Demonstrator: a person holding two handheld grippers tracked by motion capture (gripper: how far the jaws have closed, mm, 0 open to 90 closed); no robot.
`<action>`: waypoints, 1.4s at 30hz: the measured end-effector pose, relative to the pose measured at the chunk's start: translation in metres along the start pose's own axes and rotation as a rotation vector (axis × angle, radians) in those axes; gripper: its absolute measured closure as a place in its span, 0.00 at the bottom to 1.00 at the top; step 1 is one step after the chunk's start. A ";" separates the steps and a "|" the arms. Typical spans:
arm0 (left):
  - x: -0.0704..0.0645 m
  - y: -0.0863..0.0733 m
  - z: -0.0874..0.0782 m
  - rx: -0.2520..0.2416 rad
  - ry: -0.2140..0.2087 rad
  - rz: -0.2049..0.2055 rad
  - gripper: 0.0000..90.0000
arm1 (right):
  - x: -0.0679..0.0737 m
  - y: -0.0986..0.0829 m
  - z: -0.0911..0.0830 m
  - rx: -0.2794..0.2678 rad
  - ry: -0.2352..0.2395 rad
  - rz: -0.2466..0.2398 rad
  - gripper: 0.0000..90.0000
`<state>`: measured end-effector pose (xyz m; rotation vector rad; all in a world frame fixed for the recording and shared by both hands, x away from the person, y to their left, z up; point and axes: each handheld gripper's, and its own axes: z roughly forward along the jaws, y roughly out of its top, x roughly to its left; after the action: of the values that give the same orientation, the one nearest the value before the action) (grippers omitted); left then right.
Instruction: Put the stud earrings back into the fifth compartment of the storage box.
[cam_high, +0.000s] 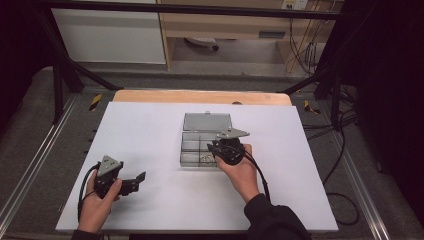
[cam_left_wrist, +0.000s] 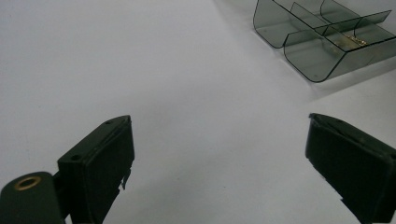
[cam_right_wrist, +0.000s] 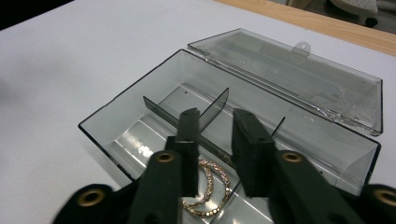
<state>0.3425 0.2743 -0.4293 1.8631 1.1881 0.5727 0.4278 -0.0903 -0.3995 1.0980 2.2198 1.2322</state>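
Observation:
A smoky clear plastic compartment box (cam_high: 189, 150) stands near the middle of the white sheet, with its lid (cam_high: 207, 121) folded open at the back. A thin gold chain (cam_right_wrist: 211, 184) lies coiled in a front compartment of the box (cam_right_wrist: 121, 105). My right gripper (cam_right_wrist: 216, 113) hovers just over that compartment, its jaws a narrow gap apart with nothing between them; in the high view it (cam_high: 214, 148) sits at the box's right front. My left gripper (cam_high: 139, 181) rests low at the front left, wide open and empty (cam_left_wrist: 219, 120), with the box (cam_left_wrist: 322, 42) and chain (cam_left_wrist: 352, 41) farther off.
The white sheet (cam_high: 150, 135) covers most of the table, with a strip of bare wood (cam_high: 200, 96) at the back. Dividers (cam_right_wrist: 212, 109) split the box into several compartments. Black frame posts (cam_high: 60, 85) and loose cables (cam_high: 340, 165) flank the table.

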 end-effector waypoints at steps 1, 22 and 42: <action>0.000 0.000 -0.001 -0.002 -0.002 -0.002 0.09 | 0.000 0.000 -0.002 -0.002 0.002 0.005 0.69; 0.001 -0.012 -0.028 -0.085 -0.047 -0.034 0.08 | -0.050 -0.045 -0.104 -0.154 -0.060 0.105 0.06; 0.006 -0.016 -0.026 -0.089 -0.033 -0.042 0.09 | -0.093 -0.123 -0.137 -0.188 -0.159 0.205 0.04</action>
<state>0.3180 0.2939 -0.4281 1.7622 1.1590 0.5604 0.3434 -0.2754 -0.4313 1.3217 1.8702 1.3530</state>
